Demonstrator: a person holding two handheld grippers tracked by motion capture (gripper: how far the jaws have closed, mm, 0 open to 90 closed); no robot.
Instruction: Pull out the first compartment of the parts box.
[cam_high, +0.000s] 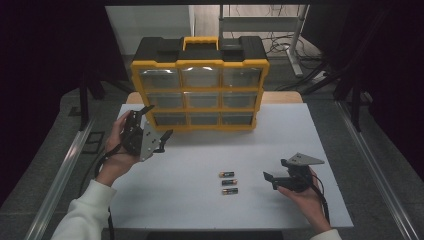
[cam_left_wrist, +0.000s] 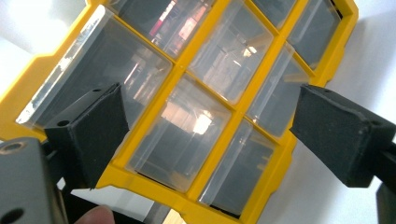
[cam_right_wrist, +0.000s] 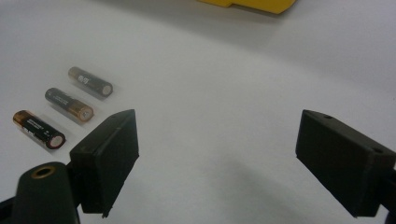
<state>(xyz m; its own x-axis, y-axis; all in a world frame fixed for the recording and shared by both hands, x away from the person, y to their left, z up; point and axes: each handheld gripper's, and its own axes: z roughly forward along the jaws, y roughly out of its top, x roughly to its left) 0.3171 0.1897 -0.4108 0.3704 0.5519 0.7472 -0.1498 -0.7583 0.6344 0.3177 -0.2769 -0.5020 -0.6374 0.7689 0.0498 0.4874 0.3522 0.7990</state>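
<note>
Lying side by side in a short column on the white table (cam_high: 165, 200), three batteries (cam_high: 229, 182) sat just left of the right gripper (cam_high: 270, 180); each had a dark body with a copper-coloured end, and they were apart from one another. Behind them stood a yellow drawer cabinet (cam_high: 200, 90) with a black top and nine clear drawers in three rows, at the far edge of the table.

The right gripper was held low by the person's right hand (cam_high: 307, 197), pointing left toward the batteries, its jaws spread wide with nothing between them. The left gripper (cam_high: 157, 127) was raised in the left hand (cam_high: 117, 150), near the cabinet's lower left corner and aimed at the drawers, its jaws likewise spread wide and empty. A white sleeve (cam_high: 85, 215) covered the left forearm.

In the left gripper view the cabinet appeared tilted, glare on the clear fronts made the drawers' contents impossible to judge, and a fingertip (cam_left_wrist: 95, 215) showed at the bottom edge. In the right gripper view the printing on the batteries was too blurred to read, and the cabinet was cut off at the top edge
</note>
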